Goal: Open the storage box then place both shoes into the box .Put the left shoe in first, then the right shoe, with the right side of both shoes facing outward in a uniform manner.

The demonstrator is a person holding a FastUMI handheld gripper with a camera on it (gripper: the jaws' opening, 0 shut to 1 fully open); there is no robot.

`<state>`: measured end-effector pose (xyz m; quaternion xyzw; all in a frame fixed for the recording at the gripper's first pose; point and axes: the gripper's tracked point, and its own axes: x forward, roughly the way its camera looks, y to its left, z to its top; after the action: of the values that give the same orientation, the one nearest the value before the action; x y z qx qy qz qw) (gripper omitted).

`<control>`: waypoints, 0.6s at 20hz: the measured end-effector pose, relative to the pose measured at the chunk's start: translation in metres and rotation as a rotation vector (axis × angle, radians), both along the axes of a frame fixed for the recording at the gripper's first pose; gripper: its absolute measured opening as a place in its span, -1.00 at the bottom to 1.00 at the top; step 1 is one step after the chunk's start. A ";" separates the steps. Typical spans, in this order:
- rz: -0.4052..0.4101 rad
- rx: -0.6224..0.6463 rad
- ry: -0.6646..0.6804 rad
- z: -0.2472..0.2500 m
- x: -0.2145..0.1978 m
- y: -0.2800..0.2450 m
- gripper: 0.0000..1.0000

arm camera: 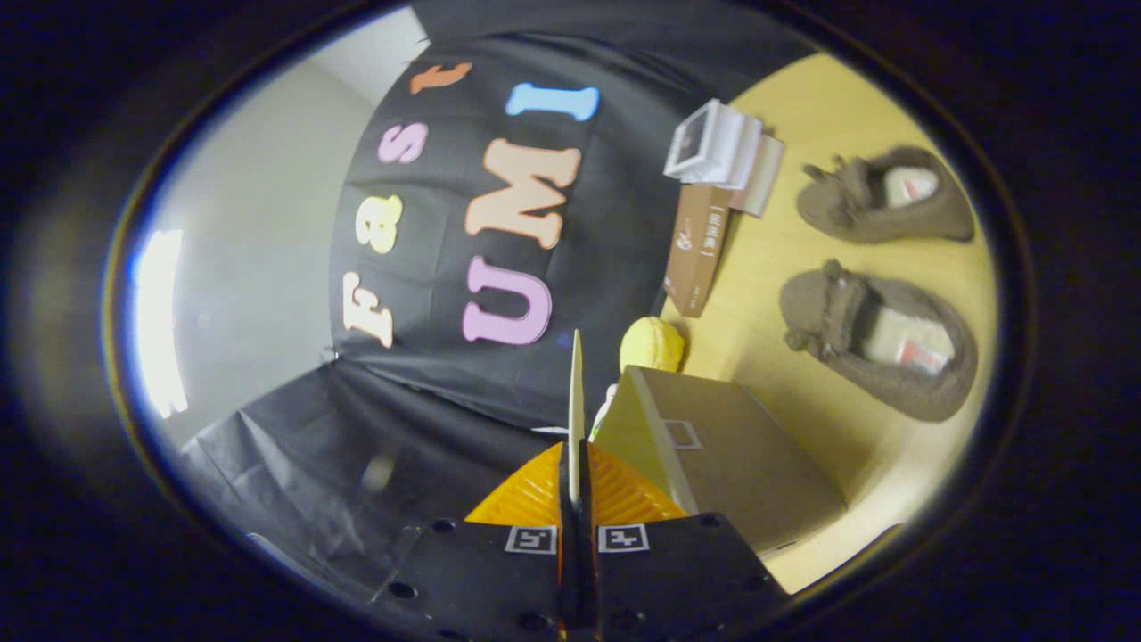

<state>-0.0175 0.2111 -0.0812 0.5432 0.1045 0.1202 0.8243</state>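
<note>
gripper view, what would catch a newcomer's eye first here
The gripper has its fingers pinched on a thin pale flap, the edge of the storage box lid, standing between them. Beside it is the brown storage box on the yellow table, and beyond the box lie two fuzzy brown shoes side by side.

Table (pixel 802 294): 2 shoes (pixel 878 343), boxes (pixel 740 455).

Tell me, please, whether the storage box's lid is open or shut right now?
Open. The claw is shut on the thin lid, holding it edge-on and raised away from the storage box. Both shoes lie outside on the table.
</note>
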 end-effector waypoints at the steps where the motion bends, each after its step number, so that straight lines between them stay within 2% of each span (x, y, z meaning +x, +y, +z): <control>1: 0.005 -0.061 -0.014 0.010 0.000 0.003 -0.94; 12: 0.109 -0.569 -0.092 0.095 0.002 0.082 -0.94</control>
<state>-0.0152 0.2932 0.0140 0.2776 0.1255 0.1546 0.9398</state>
